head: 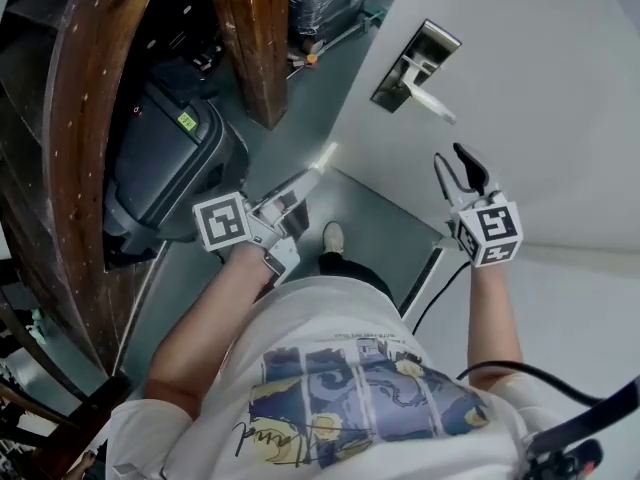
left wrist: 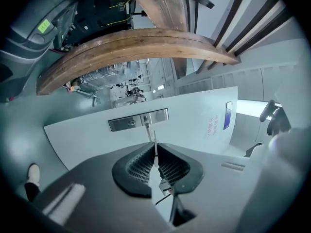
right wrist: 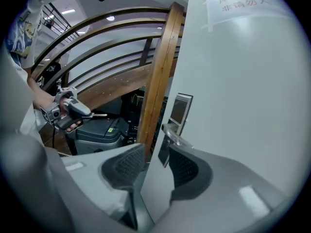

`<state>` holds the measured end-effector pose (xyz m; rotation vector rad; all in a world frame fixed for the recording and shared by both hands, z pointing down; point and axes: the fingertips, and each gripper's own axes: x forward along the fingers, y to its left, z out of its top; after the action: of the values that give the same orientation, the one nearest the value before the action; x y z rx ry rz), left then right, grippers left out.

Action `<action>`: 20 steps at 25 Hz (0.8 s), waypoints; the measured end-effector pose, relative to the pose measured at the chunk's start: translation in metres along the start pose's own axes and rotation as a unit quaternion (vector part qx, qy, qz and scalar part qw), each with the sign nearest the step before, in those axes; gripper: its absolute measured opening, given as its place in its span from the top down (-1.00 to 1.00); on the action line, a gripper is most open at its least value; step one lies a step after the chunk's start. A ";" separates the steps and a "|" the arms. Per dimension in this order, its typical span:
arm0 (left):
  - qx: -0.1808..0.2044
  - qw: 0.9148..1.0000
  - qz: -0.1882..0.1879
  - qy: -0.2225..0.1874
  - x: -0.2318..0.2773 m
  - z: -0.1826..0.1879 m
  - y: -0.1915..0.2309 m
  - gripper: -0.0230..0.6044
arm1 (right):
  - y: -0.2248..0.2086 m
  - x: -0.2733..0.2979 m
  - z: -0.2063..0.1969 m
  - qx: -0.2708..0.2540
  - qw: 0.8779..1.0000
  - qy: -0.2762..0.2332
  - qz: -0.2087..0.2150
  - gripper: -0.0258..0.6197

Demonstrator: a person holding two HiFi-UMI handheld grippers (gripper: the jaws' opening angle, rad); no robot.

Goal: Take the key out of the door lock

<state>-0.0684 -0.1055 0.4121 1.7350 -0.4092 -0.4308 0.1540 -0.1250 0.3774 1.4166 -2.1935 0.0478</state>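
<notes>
A thin silver key (left wrist: 155,141) stands pinched between the pads of my left gripper (left wrist: 155,152), which is shut on it. The key is out of the steel lock plate (left wrist: 138,120) and held a short way in front of it. In the head view my left gripper (head: 305,178) holds the key (head: 324,156) to the left of and below the lock plate (head: 415,68) and its lever handle (head: 432,101). My right gripper (right wrist: 158,161) is open, with the white door's edge (right wrist: 153,178) between its jaws. In the head view the right gripper (head: 455,168) sits below the handle.
A dark grey wheeled case (head: 170,158) stands left of the door beside a curved wooden rail (head: 90,118) and a wooden post (head: 255,38). The person's shoe (head: 333,236) is on the floor below the grippers. A black cable (head: 520,370) trails from the right arm.
</notes>
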 end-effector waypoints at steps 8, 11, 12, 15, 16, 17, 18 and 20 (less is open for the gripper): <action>0.045 0.999 -0.009 0.023 -0.037 -0.014 -0.021 0.85 | 0.081 -0.033 -0.001 0.038 0.999 -0.006 0.005 0.47; 0.070 0.997 -0.007 0.038 -0.051 -0.020 -0.027 0.85 | 0.108 -0.048 -0.006 0.053 0.999 -0.007 -0.008 0.47; 0.081 0.996 -0.004 0.045 -0.056 -0.022 -0.028 0.85 | 0.116 -0.053 -0.007 0.060 0.998 -0.008 -0.014 0.48; 0.114 0.992 0.000 0.061 -0.062 -0.026 -0.031 0.85 | 0.135 -0.065 -0.012 0.075 0.997 -0.011 -0.027 0.50; 0.121 0.991 0.002 0.064 -0.062 -0.027 -0.031 0.85 | 0.140 -0.068 -0.014 0.078 0.996 -0.012 -0.029 0.50; 0.128 0.990 0.004 0.067 -0.063 -0.028 -0.031 0.85 | 0.144 -0.071 -0.015 0.081 0.996 -0.013 -0.030 0.51; 0.134 0.988 0.006 0.070 -0.063 -0.029 -0.032 0.85 | 0.149 -0.073 -0.016 0.087 0.996 -0.014 -0.030 0.52; 0.148 0.986 0.001 0.078 -0.061 -0.033 -0.037 0.85 | 0.155 -0.080 -0.017 0.098 0.995 -0.017 -0.031 0.53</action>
<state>-0.1036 -0.0400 0.3865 2.0402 -0.3750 -0.2376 0.0526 0.0171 0.3947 1.6009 -2.2205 0.2239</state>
